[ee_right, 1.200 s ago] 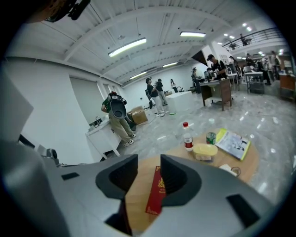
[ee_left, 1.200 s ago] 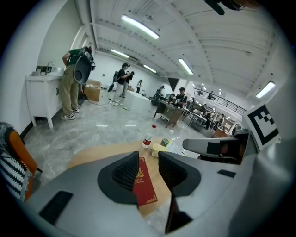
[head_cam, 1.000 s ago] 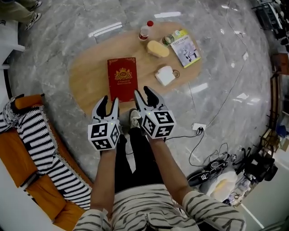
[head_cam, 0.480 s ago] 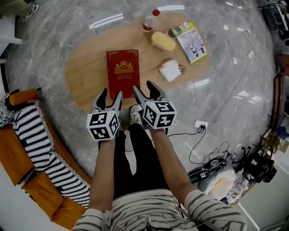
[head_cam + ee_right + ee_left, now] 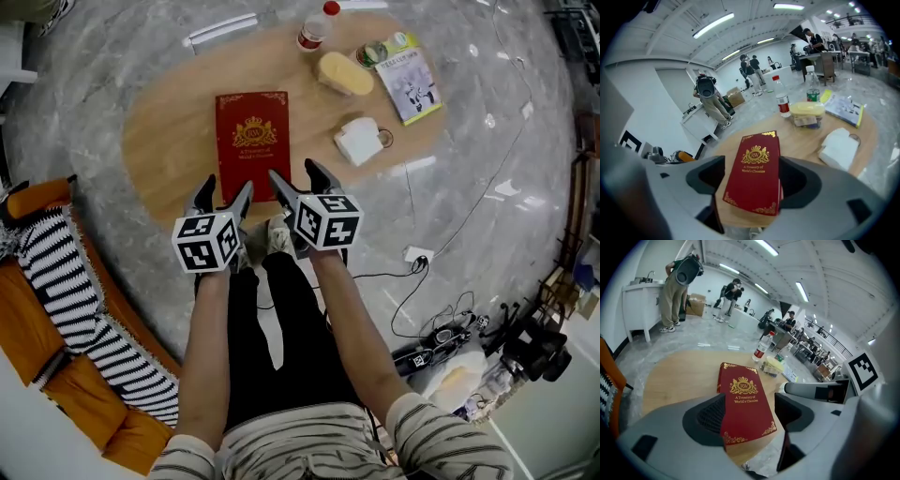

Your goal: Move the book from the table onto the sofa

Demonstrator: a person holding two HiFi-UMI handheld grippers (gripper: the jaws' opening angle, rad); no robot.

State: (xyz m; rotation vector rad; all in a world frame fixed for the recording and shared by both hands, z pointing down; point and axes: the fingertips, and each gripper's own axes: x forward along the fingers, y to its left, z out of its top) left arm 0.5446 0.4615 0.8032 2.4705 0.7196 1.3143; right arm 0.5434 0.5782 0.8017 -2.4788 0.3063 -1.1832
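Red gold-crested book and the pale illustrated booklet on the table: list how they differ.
The red gold-crested hardcover book is thick; the pale illustrated booklet is thin. The red book lies near the person's edge, the booklet at the far right end. Both lie flat, cover up, on the oval wooden table.

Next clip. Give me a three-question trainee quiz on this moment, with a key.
1. True or false: the red book lies flat on the wooden table.
2. What grips the book: A one claw, B both claws, C neither?
3. Fill in: the striped blanket lies on the orange ____.
Key: 1 true; 2 C, the left claw and right claw have just been opening, nothing between them; 3 sofa.
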